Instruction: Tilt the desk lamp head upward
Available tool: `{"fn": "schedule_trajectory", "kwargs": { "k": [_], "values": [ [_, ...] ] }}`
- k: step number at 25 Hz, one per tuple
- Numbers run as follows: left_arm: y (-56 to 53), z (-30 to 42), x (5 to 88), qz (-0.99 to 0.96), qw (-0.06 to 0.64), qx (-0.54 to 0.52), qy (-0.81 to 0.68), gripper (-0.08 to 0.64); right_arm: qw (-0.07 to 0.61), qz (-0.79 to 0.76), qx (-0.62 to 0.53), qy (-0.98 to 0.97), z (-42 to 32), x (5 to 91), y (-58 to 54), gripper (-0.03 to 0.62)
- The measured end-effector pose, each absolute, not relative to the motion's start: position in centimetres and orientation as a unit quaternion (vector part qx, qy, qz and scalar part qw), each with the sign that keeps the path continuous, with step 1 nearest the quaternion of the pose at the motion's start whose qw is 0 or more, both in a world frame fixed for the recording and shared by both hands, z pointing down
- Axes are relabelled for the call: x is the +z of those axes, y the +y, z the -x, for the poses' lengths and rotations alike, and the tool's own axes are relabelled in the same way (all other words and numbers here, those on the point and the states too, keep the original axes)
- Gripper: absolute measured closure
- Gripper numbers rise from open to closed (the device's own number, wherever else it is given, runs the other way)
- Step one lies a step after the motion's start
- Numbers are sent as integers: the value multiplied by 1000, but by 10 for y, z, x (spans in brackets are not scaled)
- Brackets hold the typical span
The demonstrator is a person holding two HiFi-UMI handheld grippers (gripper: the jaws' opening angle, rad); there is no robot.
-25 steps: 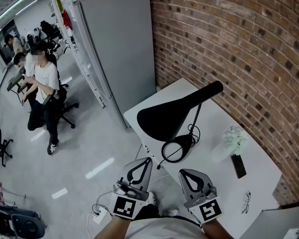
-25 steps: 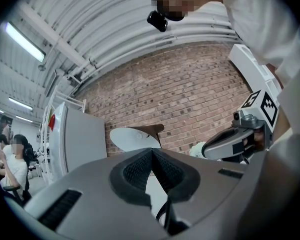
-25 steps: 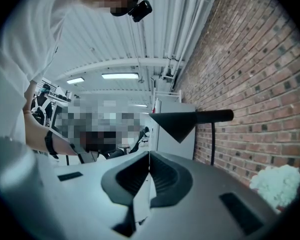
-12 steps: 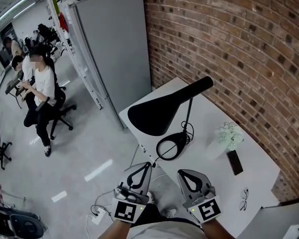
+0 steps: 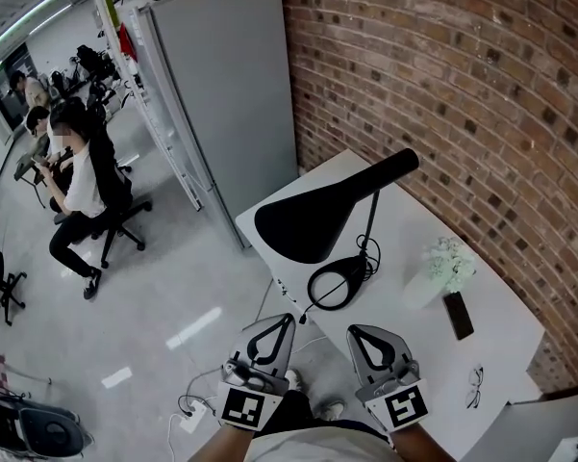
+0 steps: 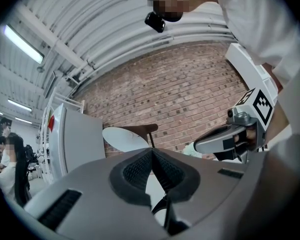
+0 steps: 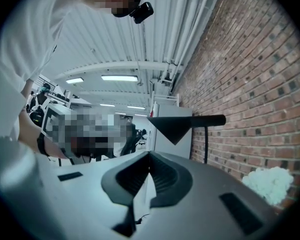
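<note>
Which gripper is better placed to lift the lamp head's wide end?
Probably the left gripper: it sits nearer the lamp head's wide end, while the right gripper faces the ring base. Both are shut and empty.

An open-plan office or lab workspace. A long white table (image 5: 500,340) stands with one long edge against a red brick wall (image 5: 462,85), beside a tall grey partition panel (image 5: 231,94). Across the pale polished floor (image 5: 173,287), people (image 5: 77,171) sit on black swivel chairs (image 5: 125,221) at desks. Fluorescent strip lights (image 7: 120,77) hang under a ribbed white ceiling (image 6: 90,24).
</note>
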State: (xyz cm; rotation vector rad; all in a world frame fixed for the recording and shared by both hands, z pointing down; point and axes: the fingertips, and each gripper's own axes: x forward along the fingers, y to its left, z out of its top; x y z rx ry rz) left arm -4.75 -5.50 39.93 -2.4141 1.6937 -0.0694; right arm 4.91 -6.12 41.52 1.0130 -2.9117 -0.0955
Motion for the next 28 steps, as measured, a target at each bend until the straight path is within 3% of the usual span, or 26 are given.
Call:
{"fn": "schedule_trajectory", "kwargs": {
  "k": [28],
  "values": [
    [-23,22,410,827,122,-51,546,554,27,-328,-35,-944,-64,424,-25,575]
  ]
}}
